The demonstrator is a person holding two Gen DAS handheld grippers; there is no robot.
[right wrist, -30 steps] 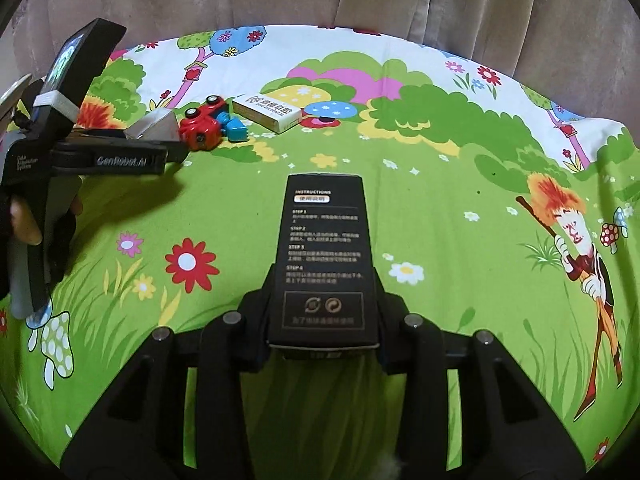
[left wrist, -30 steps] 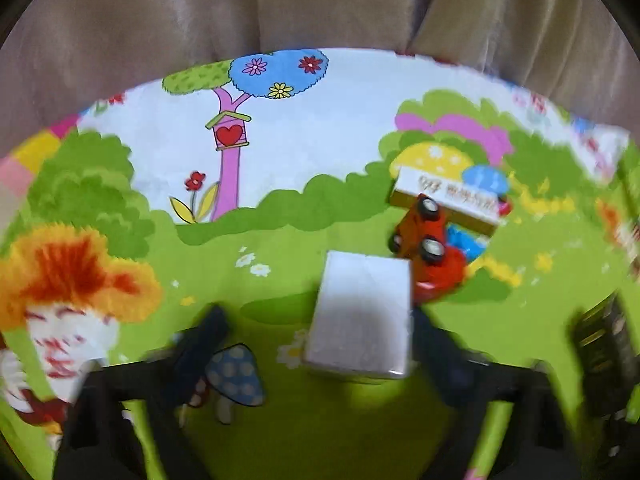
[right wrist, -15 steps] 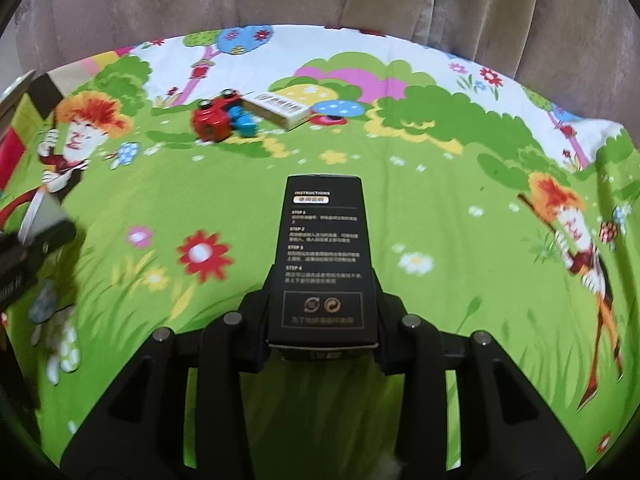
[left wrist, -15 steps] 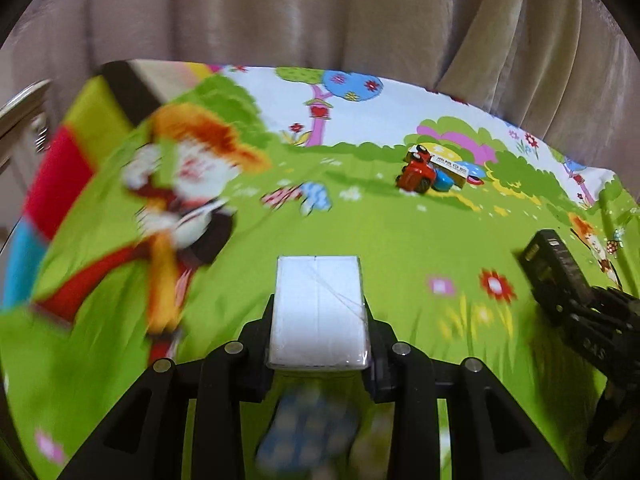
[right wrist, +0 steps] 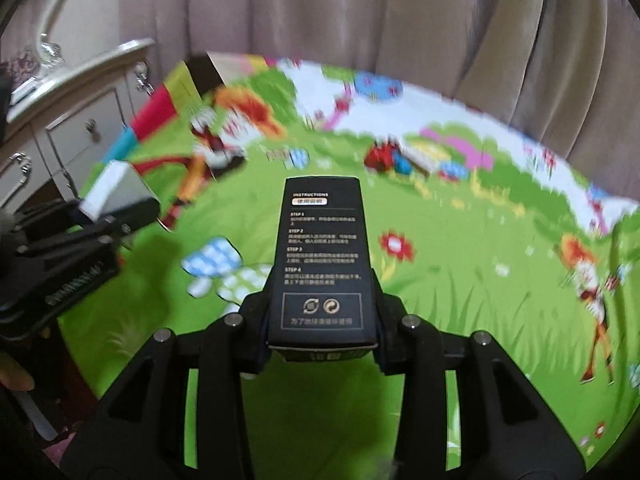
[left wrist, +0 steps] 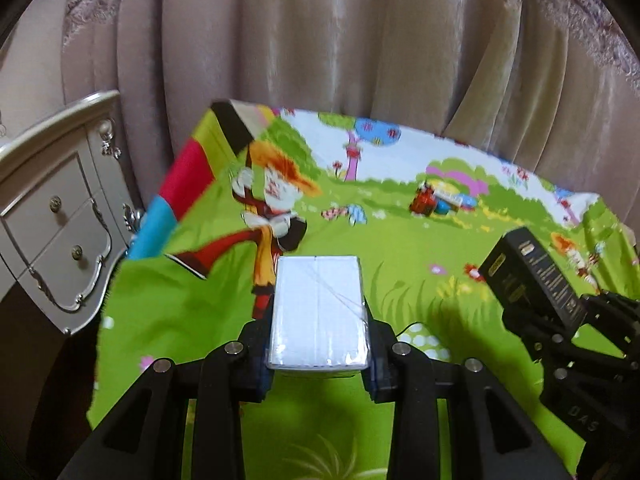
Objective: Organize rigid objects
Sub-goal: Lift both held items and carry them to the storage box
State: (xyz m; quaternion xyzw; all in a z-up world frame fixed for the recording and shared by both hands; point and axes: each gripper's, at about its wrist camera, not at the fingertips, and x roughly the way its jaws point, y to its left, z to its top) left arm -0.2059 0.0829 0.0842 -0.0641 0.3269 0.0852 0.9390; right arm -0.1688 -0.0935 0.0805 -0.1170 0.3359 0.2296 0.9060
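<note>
- Left gripper (left wrist: 318, 354): jaws clamped on a white box (left wrist: 318, 312) wrapped in clear film, held above the near part of the counter (left wrist: 168, 320).
- Right gripper (right wrist: 322, 330): jaws clamped on a black box (right wrist: 322, 264) with printed "INSTRUCTIONS" steps on its top face, also held above the counter, lengthwise along the fingers.
- In the left wrist view the black box shows at the right edge, tilted, in the right gripper; near the white box but not touching it.
- In the right wrist view the white box shows at the far left in the left gripper, blurred.
- Counter carries a cartoon cloth (left wrist: 400, 240): green grass, flowers, trees, mushroom, figures.
- Far side of the cloth: red toy car (left wrist: 425, 201), a blue piece (left wrist: 443, 208) just beside it, and a flat white carton (left wrist: 454, 192) behind them. All three close together, well apart from both held boxes.
- The cloth between the held boxes and that cluster carries only print.
- White drawer cabinet (left wrist: 60, 232) with metal knobs stands just beside the counter's left edge.
- Beige curtain (left wrist: 340, 52) hangs behind the counter's far edge.
- Right wrist view is motion-blurred; fine detail on the far cluster cannot be read.
</note>
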